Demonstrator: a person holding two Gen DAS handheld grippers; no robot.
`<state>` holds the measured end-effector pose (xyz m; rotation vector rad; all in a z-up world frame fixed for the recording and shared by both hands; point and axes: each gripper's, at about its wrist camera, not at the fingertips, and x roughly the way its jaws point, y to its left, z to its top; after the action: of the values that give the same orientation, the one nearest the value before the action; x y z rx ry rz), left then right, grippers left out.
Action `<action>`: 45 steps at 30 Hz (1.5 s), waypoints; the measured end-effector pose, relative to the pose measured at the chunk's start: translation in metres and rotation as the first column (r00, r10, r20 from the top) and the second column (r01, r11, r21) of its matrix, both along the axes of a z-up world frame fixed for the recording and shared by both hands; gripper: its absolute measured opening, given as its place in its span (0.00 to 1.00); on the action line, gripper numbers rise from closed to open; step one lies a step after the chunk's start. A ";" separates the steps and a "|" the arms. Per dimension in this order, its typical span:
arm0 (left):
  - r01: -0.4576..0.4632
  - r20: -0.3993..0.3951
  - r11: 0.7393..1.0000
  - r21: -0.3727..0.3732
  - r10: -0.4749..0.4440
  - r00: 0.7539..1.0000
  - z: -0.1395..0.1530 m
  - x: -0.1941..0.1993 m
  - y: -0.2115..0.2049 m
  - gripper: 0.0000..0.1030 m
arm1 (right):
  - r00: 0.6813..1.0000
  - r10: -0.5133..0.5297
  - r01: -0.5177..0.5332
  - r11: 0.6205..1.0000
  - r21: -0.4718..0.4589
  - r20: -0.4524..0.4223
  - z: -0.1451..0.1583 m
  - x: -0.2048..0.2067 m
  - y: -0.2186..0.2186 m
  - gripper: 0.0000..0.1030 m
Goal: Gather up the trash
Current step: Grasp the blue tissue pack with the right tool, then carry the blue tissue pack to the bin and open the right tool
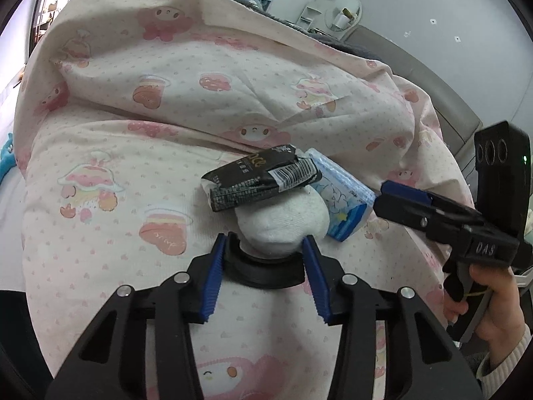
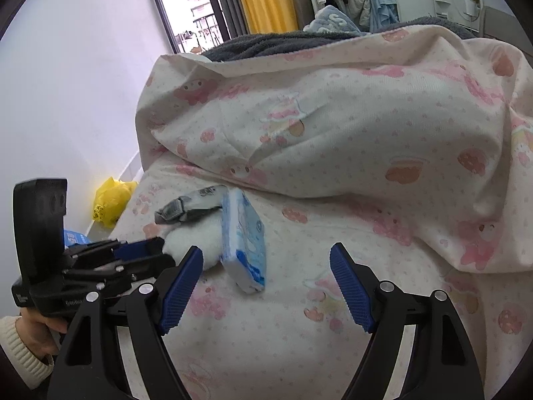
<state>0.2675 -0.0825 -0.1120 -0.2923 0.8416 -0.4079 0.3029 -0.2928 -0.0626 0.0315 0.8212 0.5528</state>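
Observation:
A crumpled black wrapper (image 1: 258, 180) lies on a white sock (image 1: 283, 225) on the pink-patterned quilt (image 1: 133, 166). A blue-and-white tissue pack (image 1: 343, 196) leans against the sock's right side. My left gripper (image 1: 265, 243) has its jaws on either side of the sock's near end, blue pads touching it. In the right wrist view the wrapper (image 2: 190, 205), sock (image 2: 196, 238) and tissue pack (image 2: 246, 240) lie left of centre. My right gripper (image 2: 266, 256) is open and empty, just right of the pack; it also shows in the left wrist view (image 1: 383, 193).
The quilt is bunched into a high fold (image 2: 333, 116) behind the items. A yellow plastic bag (image 2: 110, 200) sits by the white wall beside the bed. A grey blanket (image 2: 266, 43) lies past the quilt. A grey headboard (image 1: 433, 76) stands at right.

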 end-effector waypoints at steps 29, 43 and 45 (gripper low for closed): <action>-0.065 0.065 0.996 0.052 0.062 0.996 0.035 -0.032 0.089 0.46 | 0.994 -0.105 0.102 0.989 -0.106 -0.027 -0.004 0.027 0.053 0.11; -0.155 0.026 0.972 0.177 0.153 0.988 0.031 -0.057 0.154 0.46 | 0.994 -0.070 0.073 0.997 -0.038 0.081 0.049 0.002 0.114 0.11; -0.160 0.014 0.968 0.191 0.161 0.987 0.029 -0.061 0.161 0.46 | 0.995 -0.037 0.041 0.998 -0.040 0.090 0.052 -0.005 0.132 0.11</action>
<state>0.2064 0.0786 -0.0830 -0.1799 0.8451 -0.1734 0.2983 -0.1610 -0.0108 -0.0147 0.7437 0.4966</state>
